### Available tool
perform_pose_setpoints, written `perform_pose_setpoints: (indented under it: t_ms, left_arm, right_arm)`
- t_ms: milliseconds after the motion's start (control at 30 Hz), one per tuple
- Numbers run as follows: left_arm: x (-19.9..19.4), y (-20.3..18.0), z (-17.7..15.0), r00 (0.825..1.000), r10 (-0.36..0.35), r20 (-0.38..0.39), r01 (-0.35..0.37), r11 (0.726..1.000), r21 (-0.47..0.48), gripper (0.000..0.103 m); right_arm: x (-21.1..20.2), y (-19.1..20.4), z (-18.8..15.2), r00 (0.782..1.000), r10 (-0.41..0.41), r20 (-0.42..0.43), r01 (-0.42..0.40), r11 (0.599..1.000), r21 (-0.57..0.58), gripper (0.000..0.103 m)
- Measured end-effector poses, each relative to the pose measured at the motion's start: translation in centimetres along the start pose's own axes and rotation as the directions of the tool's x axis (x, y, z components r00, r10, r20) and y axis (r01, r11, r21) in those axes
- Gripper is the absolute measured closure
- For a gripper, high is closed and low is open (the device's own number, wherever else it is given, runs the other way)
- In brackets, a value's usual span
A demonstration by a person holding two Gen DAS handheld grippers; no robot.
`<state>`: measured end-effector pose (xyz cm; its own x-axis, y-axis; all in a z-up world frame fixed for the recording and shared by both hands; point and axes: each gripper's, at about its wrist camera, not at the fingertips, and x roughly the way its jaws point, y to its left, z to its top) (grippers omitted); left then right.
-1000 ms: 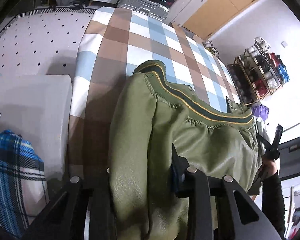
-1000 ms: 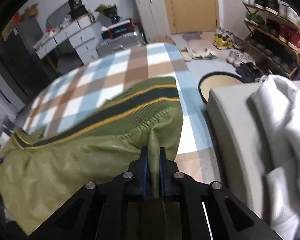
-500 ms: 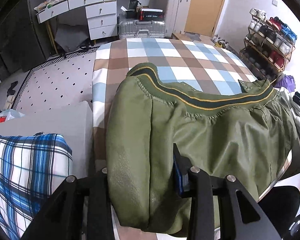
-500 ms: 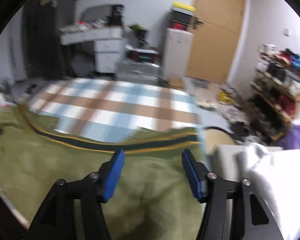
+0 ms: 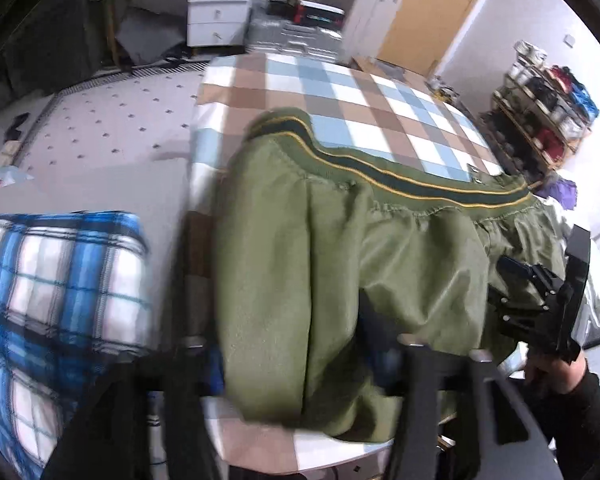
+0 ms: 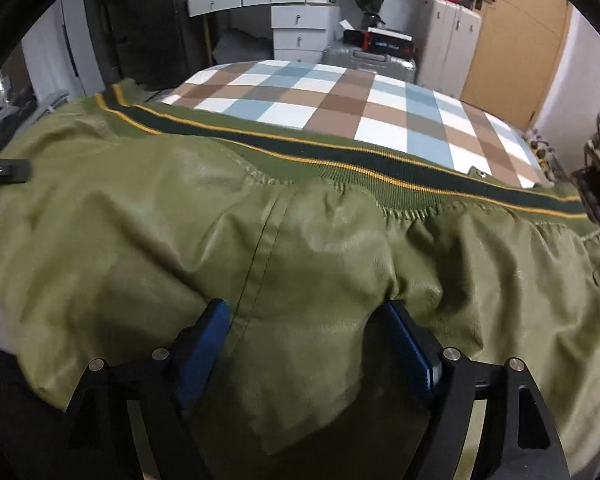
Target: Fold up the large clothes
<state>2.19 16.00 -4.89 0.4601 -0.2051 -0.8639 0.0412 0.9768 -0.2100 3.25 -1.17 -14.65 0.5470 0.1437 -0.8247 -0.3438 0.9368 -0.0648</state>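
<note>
My right gripper [image 6: 306, 344] and left gripper [image 5: 296, 356] have just been opening, spread over the green jacket [image 6: 300, 248] lying right under them on the table [image 5: 340, 92], so it might puff open.

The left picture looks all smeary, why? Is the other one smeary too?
Left wrist view: motion blur smears the blue plaid cloth and the near gripper fingers. Right wrist view: sharper, the green jacket and its striped hem look crisp. Both bend straight lines and go dark at the corners, fisheye style.
</note>
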Motion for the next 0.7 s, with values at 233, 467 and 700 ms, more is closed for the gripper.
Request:
perform_pose_setpoints:
  t_ms: [233, 467, 700]
  left_arm:
    - [-1.2, 2.3, -1.2, 1.000, -0.009, 0.013, 0.011, 0.990, -0.140, 0.022]
    - [2.9, 2.9, -6.6, 0.973, -0.217, -0.073, 0.182, 0.926, -0.330, 0.022]
    - [6.3, 2.1, -6.8, 0.940, -0.342, 0.018, 0.308, 0.821, -0.480, 0.022]
  right_arm:
    - [0.9, -0.7, 0.7, 0.999, -0.016, 0.033, 0.015, 0.999, 0.042, 0.022]
    - [-0.9, -1.1, -0.4, 0.993, 0.035, 0.117, -0.044, 0.996, 0.075, 0.022]
    - [-5.3, -3.3, -0.8, 0.951, 0.170, 0.259, -0.230, 0.947, 0.223, 0.021]
